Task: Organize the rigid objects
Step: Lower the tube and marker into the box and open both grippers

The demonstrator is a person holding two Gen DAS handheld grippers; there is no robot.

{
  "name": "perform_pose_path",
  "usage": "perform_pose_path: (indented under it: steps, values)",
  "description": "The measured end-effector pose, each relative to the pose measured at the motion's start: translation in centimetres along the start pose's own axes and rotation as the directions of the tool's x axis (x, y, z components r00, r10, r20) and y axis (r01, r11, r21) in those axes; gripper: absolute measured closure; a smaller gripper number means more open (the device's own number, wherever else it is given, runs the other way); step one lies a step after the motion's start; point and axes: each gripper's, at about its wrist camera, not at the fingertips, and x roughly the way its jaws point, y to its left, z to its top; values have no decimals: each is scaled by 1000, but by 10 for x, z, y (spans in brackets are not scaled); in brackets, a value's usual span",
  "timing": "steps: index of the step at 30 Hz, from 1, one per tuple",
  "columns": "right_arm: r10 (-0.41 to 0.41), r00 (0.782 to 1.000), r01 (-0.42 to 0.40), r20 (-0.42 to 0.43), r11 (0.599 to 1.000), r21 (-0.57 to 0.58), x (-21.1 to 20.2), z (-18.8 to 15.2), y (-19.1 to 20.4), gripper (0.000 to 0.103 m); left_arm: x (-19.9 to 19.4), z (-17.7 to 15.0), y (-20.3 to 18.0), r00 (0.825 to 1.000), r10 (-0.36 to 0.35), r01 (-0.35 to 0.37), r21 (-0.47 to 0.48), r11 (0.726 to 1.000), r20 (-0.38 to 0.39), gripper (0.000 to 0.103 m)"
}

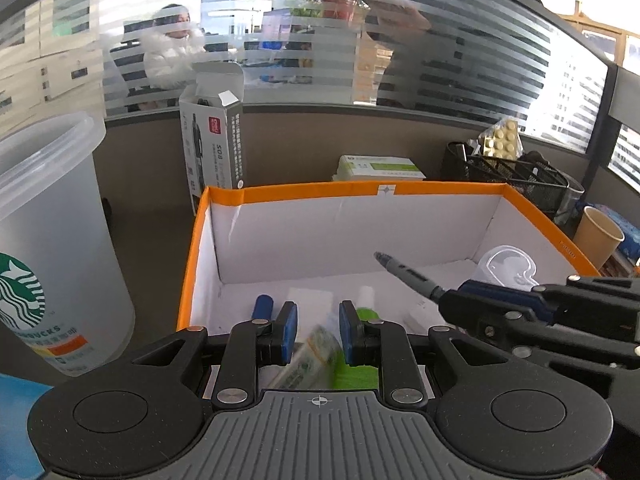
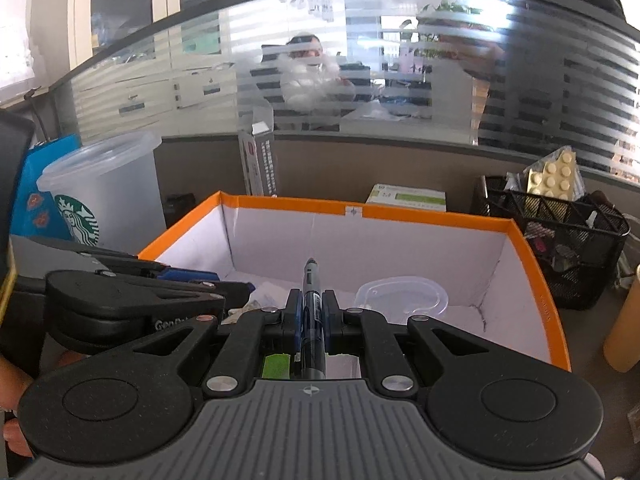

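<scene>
Right tool (image 2: 311, 312): clamping tight on a dark blue-grey pen (image 2: 310, 280), over the orange-rimmed white cardboard box (image 2: 400, 216).
Left tool (image 1: 318, 332): pinching a blurred green-printed packet (image 1: 312, 360).
Room: striped frosted-glass partition (image 1: 460, 60) backing the brown surface (image 1: 152, 248).

Ahead of the left gripper (image 1: 318, 334) the orange-rimmed box (image 1: 304, 191) is open on top, and its far half has bare floor. Just below the claw lie a green item (image 1: 362, 316) and a blue marker (image 1: 262, 307). To its right the right gripper (image 1: 448, 300) with a pen (image 1: 404, 274) blocks the way, with a clear lid (image 1: 506, 266) behind. Left of the claw stands a tall plastic cup (image 1: 52, 248), beyond the box a pen carton (image 1: 214, 148) and a mesh basket (image 1: 508, 176).
</scene>
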Motion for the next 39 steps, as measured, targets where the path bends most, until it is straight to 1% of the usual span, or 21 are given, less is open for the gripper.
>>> perform_pose_path:
  steps: [12,16,19,21,22,23,24,26,27,28,29,32,33,34,37,39]
  values:
    - [-8,999,8,-53,1000,5,13,-6,-6,93,9,-5,-5,1000,-15,15,1,1000,-17,82]
    - [-9,998,10,-56,1000,6,15,-7,-7,93,8,-5,-5,1000,-16,16,-1,1000,-14,82]
    - [-11,999,12,-52,1000,9,14,-7,-7,90,5,-5,-5,1000,-14,14,-3,1000,-11,82]
    - [-14,999,14,-34,1000,14,10,-6,-7,88,-1,-6,-4,1000,-14,14,-7,1000,1,82]
    - [-14,1000,14,-22,1000,16,6,-5,-7,87,-6,-5,-4,1000,-15,15,-9,1000,12,80]
    - [-15,1000,15,-5,1000,18,-1,-3,-6,84,-13,-5,-3,999,-16,17,-10,1000,28,79]
    - [-15,1000,15,17,1000,19,-8,-1,-6,77,-21,-4,-1,999,-17,17,-9,1000,45,79]
    - [-8,998,7,64,1000,17,-26,1,-4,69,-40,-5,3,996,-6,7,-3,1000,88,73]
    - [-3,996,2,86,1000,18,-36,2,-4,67,-49,-5,6,993,8,-8,-2,1000,116,58]
    - [8,994,-10,105,1000,20,-46,2,-4,66,-58,-7,10,990,31,-30,-7,1000,138,42]
    - [26,992,-30,120,999,27,-56,1,-5,66,-67,-9,15,985,57,-56,-13,998,165,38]
    - [78,989,-84,123,995,50,-74,-7,-6,64,-83,-15,25,978,91,-89,-23,996,187,37]
    - [86,989,-92,118,995,49,-77,-10,-6,62,-86,-18,28,978,94,-91,-24,996,185,34]
    - [87,990,-92,111,995,44,-80,-15,-4,61,-88,-21,30,979,97,-93,-29,995,181,32]
    - [75,995,-77,73,997,24,-82,-30,3,60,-91,-33,33,983,93,-88,-35,996,161,32]
    - [70,994,-71,79,997,9,-86,-39,8,57,-89,-42,31,986,87,-84,-31,996,142,31]
